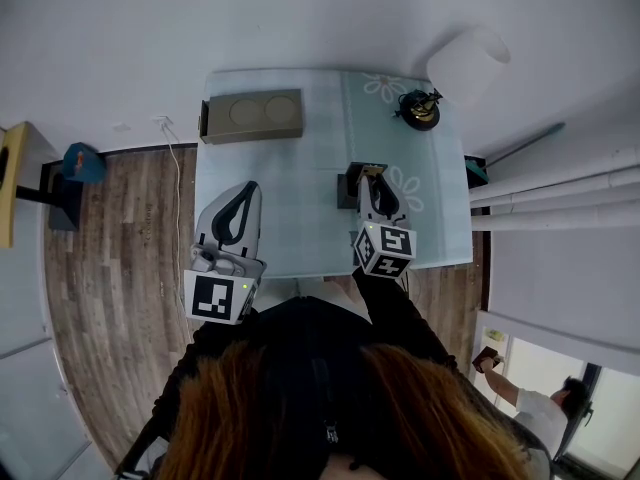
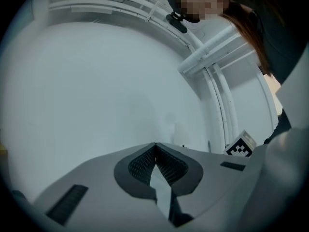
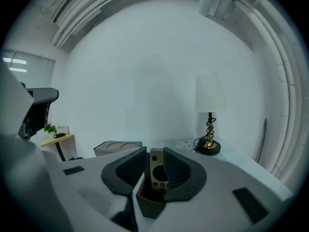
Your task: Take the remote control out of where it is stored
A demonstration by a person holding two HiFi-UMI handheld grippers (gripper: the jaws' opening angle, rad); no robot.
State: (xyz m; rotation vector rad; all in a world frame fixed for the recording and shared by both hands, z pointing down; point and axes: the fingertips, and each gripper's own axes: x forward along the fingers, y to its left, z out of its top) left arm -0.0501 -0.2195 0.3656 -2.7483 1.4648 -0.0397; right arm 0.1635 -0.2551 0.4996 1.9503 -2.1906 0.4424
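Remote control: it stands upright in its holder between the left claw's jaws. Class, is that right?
Wrong claw. The remote control stands upright in its holder between the jaws of the right claw; the right gripper view shows it.

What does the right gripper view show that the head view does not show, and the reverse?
Only the right gripper view: the pale face of the remote control, upright in its brown holder between the jaws. Only the head view: the left gripper, the wooden floor, the person's hair. Both: the lamp, the tan box with two round hollows, the table.
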